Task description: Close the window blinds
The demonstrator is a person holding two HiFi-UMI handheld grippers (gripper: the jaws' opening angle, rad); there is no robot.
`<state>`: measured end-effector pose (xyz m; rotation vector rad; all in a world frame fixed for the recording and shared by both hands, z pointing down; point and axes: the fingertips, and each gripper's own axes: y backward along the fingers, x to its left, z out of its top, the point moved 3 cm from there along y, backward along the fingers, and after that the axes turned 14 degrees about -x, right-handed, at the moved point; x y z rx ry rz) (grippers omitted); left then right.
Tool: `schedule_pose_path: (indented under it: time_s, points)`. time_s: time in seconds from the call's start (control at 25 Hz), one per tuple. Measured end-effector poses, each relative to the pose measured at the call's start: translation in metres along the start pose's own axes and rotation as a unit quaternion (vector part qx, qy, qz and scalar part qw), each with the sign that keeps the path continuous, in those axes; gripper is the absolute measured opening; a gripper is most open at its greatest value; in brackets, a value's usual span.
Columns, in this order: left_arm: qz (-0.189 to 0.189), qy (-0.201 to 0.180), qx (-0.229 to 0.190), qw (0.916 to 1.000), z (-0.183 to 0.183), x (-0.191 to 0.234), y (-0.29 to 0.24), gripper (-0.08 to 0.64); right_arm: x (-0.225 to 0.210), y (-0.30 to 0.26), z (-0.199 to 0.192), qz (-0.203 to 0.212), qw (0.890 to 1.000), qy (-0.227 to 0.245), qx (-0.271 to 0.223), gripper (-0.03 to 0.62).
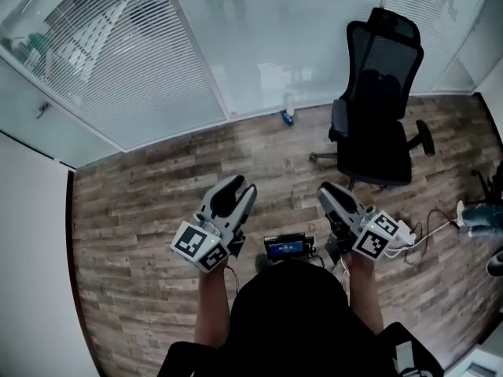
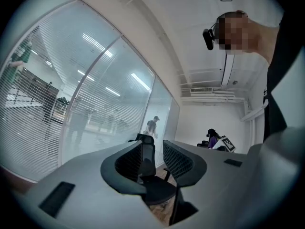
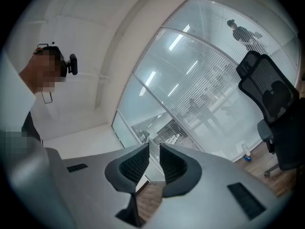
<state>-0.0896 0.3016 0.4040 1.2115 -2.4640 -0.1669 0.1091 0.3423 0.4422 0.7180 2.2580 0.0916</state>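
The window blinds [image 1: 118, 61] hang behind a glass wall at the upper left of the head view, their white slats partly turned so the room beyond shows through. They also fill the left of the left gripper view as blinds [image 2: 38, 94], and the middle of the right gripper view as blinds [image 3: 209, 80]. My left gripper [image 1: 238, 188] is held level over the wooden floor, well short of the glass. It [image 2: 158, 147] stands open with nothing between its fingers. My right gripper [image 1: 328, 192] is beside it. Its [image 3: 153, 149] pads stand a narrow gap apart and hold nothing.
A black mesh office chair [image 1: 377, 108] stands on the right near the glass. A small bottle [image 1: 288, 110] sits on the floor at the foot of the glass. Cables [image 1: 428, 234] trail at the right. A white wall [image 1: 31, 250] borders the left. Another person [image 2: 212, 140] is at the room's far end.
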Motion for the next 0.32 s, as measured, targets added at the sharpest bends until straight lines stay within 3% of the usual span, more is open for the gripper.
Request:
schedule_pose_path:
  time_s: [0.32]
  points:
    - [-0.012,0.007,-0.003,0.9999,-0.0104,-0.0036,0.0043,0.143,0.0006,0.0092,-0.0064,-0.002,1.0,-0.001,0.015,0.075]
